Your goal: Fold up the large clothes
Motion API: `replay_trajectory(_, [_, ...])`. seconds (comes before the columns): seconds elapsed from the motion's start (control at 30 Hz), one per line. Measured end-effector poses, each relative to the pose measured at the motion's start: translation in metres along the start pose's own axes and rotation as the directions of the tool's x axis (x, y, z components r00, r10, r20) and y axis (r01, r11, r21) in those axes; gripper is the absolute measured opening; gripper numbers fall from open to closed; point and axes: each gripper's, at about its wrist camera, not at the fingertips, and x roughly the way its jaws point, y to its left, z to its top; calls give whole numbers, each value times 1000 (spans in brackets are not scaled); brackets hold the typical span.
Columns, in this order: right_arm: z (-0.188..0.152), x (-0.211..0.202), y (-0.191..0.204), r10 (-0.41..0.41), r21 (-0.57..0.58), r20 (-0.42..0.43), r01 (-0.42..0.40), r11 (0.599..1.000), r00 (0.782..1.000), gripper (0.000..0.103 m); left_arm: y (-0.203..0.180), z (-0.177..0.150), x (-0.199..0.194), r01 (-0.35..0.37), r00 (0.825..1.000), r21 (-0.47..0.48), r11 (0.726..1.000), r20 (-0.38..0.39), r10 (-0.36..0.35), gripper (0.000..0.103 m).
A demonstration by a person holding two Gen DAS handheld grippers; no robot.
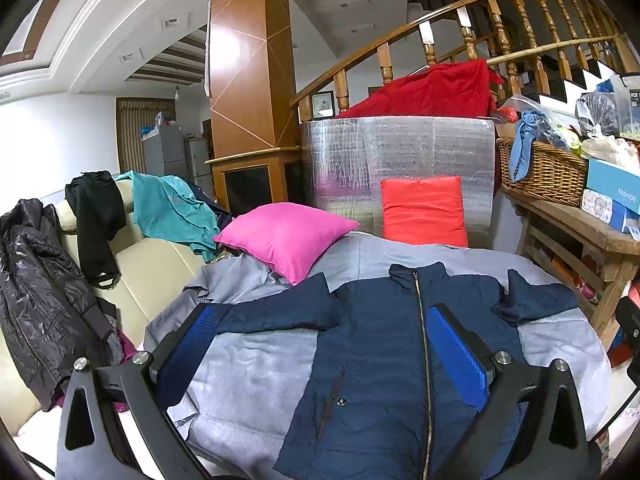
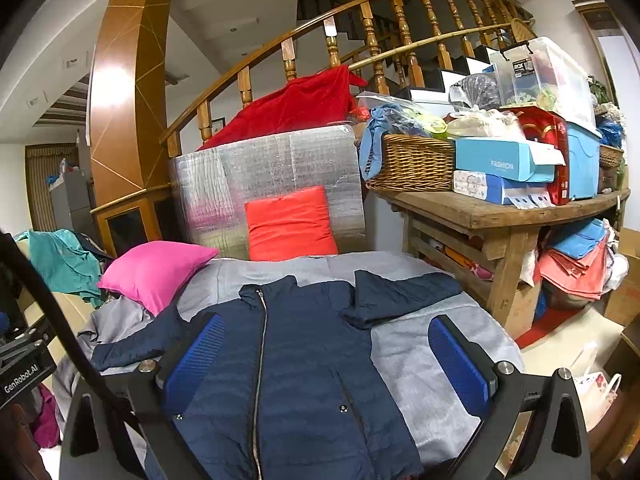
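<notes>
Blue-padded left gripper (image 1: pixel 320 344) jaws spread wide, holding nothing, above the navy zip-up jacket (image 1: pixel 376 344). Right gripper (image 2: pixel 326 352) also wide apart and empty, over the same jacket (image 2: pixel 296 360). Jacket lies face up, zipped, sleeves out to the sides, flat on a grey sheet (image 1: pixel 256 368) that covers the surface. Pink cushion (image 1: pixel 286 236) rests on the sheet's far left corner, touching the jacket's sleeve. Red cushion (image 1: pixel 424 210) leans on a silver foil panel (image 1: pixel 392 152) behind. Wicker basket (image 2: pixel 412 162) on wooden bench (image 2: pixel 500 208) at right.
</notes>
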Motion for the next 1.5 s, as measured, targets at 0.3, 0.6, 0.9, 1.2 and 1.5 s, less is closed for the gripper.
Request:
replay_trajectory(0.3, [4,4,1,12,5,16,-12,1000,1000,103,-4,1,7,-2,1000,13,1000,2,2,103])
replay_trajectory(0.6, [11,21,3,30,13,22,-31,999,999,103,-11,3,19,-11,1000,28,1000,1,11,103])
replay_trajectory(0.9, [15,83,-17,43,71,-24,-42,997,999,103,-31,-1,72,-3,997,56,998,-72,7,103])
replay_trajectory(1.2, [-15,254,-151,167,443,-239,-46,895,957,103,-87,-83,263,101,877,91,991,-479,-45,103])
replay_trajectory(1.5, [-77,423,-300,281,812,-286,76,579,916,93,-122,-137,368,120,797,59,991,-601,-61,103])
